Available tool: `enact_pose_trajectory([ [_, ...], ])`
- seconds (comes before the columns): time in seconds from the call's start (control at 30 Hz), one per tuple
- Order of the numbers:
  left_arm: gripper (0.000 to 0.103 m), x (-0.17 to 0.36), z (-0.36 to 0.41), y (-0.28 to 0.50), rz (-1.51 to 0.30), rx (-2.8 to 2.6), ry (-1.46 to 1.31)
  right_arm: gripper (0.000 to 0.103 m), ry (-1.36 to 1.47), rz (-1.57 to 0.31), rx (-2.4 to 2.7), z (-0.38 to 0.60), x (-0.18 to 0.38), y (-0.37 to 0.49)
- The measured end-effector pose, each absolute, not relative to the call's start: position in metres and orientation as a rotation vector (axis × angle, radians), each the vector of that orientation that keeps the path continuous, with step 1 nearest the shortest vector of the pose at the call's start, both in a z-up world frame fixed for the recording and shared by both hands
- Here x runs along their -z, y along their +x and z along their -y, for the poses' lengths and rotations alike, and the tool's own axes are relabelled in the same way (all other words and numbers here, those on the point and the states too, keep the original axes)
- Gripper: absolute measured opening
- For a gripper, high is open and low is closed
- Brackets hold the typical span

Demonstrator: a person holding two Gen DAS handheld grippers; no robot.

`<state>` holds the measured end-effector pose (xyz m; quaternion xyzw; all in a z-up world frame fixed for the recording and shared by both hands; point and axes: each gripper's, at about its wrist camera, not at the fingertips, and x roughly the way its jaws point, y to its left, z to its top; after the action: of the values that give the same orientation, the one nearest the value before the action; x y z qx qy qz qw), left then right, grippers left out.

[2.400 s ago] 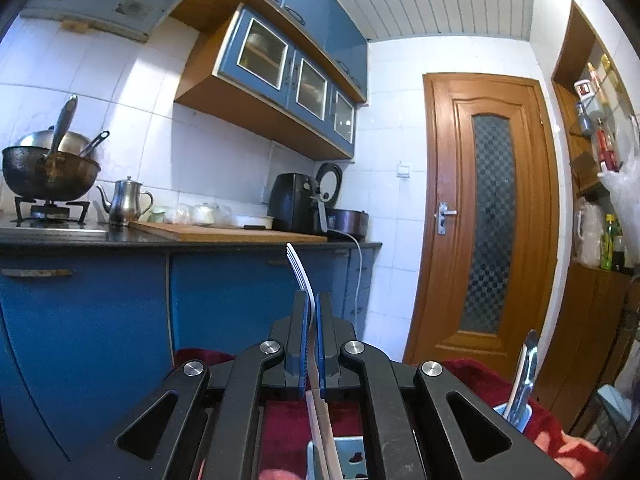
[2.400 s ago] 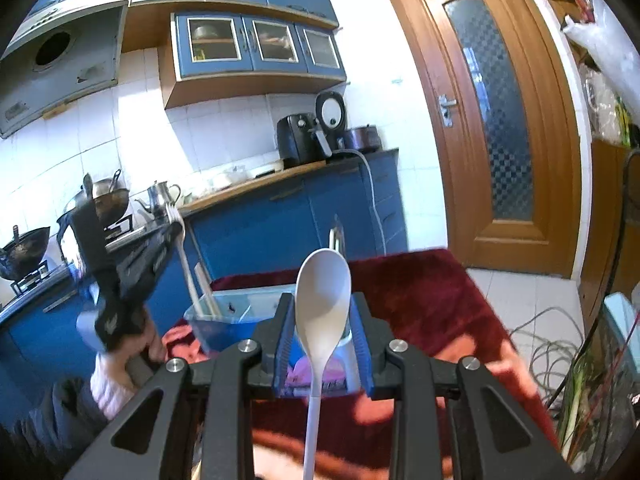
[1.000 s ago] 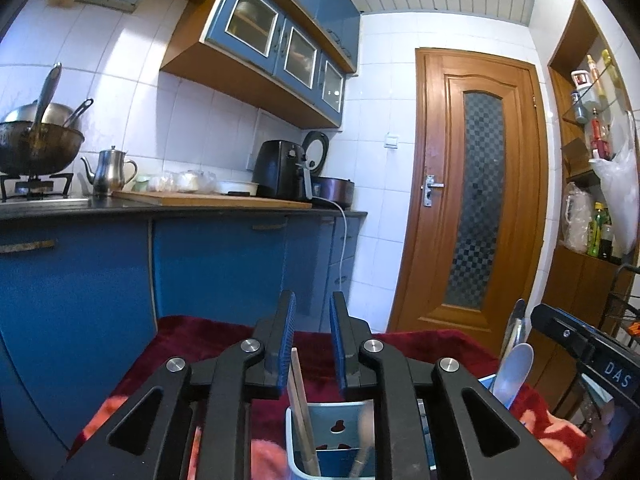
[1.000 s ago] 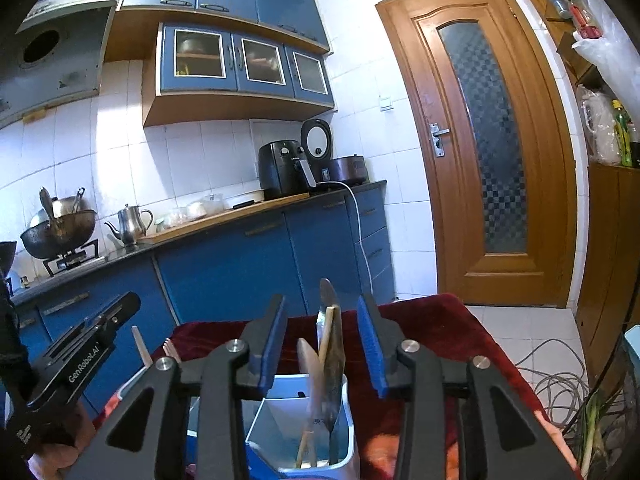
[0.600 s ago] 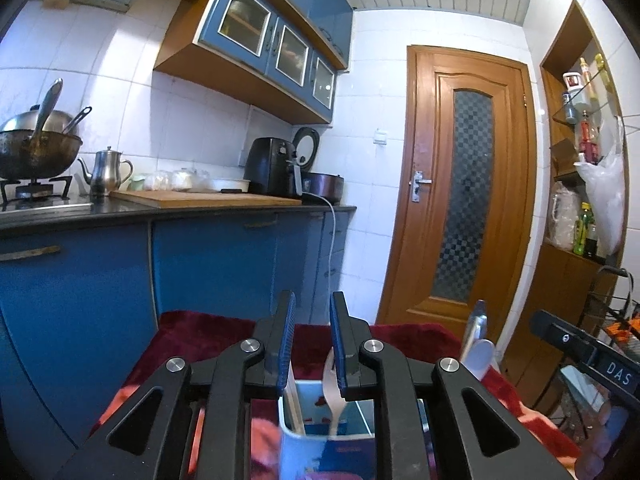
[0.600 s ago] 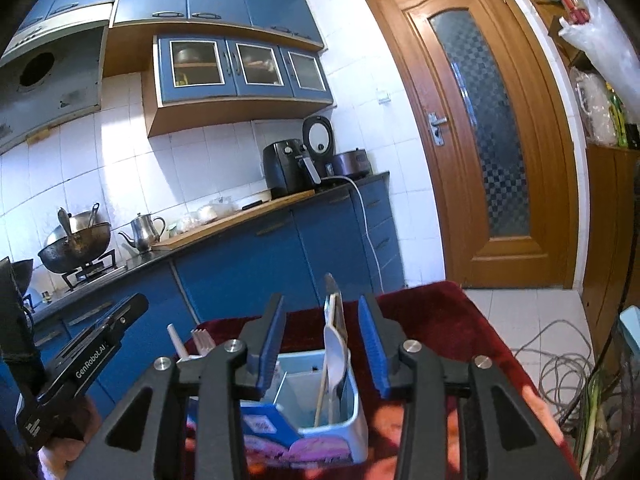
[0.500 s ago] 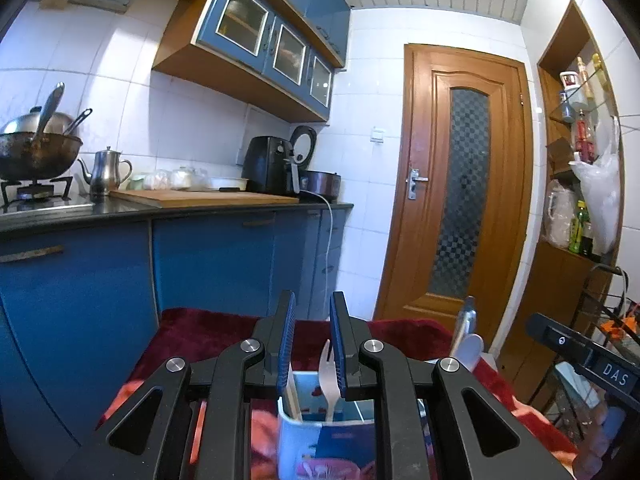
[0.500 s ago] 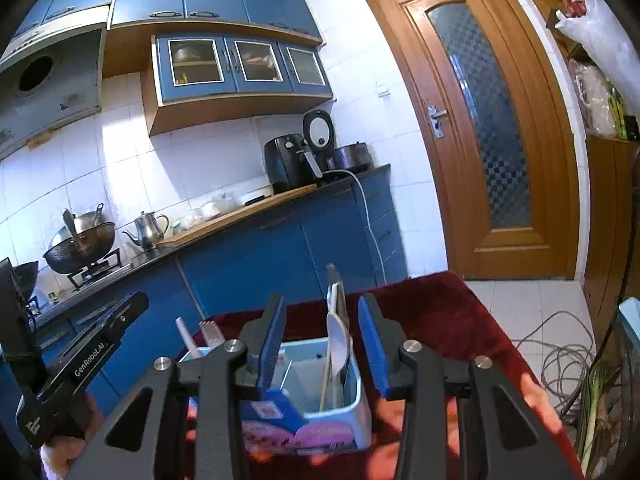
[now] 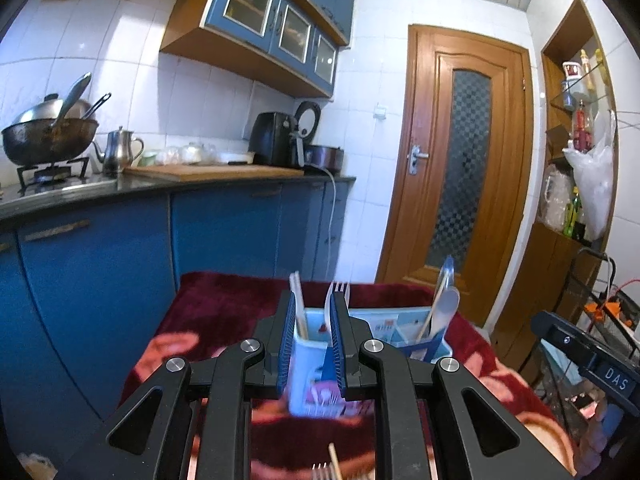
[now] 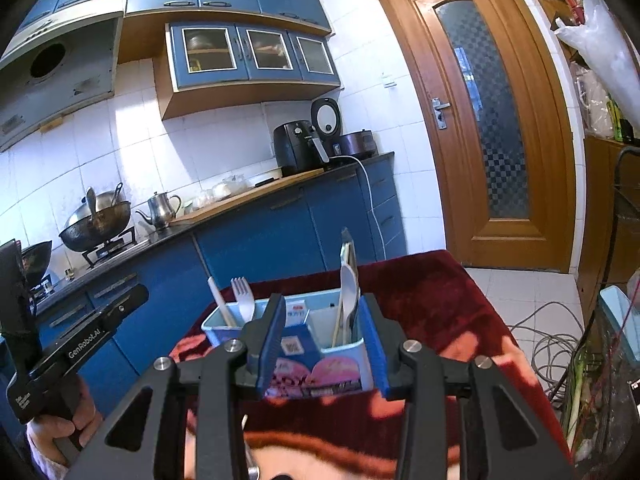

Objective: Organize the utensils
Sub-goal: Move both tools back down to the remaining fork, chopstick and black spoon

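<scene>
A light blue utensil holder (image 9: 312,376) (image 10: 340,364) stands on a table with a dark red cloth (image 9: 224,312) (image 10: 440,304). Its left compartment holds chopsticks (image 9: 298,300) (image 10: 218,296) and a white fork (image 9: 339,294) (image 10: 243,296). Its right compartment holds a white spoon (image 9: 446,312) (image 10: 347,286) and a knife (image 9: 445,276) (image 10: 347,250). My left gripper (image 9: 310,340) is open and empty, just in front of the holder. My right gripper (image 10: 323,340) is open and empty, jaws either side of the holder's near wall. More chopsticks (image 9: 334,458) and a fork (image 9: 320,472) lie under the left gripper.
Blue kitchen cabinets (image 9: 224,236) with a counter, wok (image 9: 48,140) and kettle (image 9: 118,152) run behind the table. A wooden door (image 9: 460,184) stands at the right. Cables (image 10: 548,340) lie on the floor to the right of the table.
Both grippers let go of their utensils, the fork and the white spoon, into the holder, then drew back and up. The holder now shows whole in front of both.
</scene>
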<state>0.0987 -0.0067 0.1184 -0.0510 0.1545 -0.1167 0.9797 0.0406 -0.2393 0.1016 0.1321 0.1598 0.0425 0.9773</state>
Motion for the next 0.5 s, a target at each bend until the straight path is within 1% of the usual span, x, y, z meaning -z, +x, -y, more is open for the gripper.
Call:
enact_pose_trajectory([
  [0.5, 0.017, -0.067, 0.000, 0.083, -0.556, 0.239, -0.119, 0.042, 0.299, -0.432, -0.079, 0.236, -0.066, 0.010],
])
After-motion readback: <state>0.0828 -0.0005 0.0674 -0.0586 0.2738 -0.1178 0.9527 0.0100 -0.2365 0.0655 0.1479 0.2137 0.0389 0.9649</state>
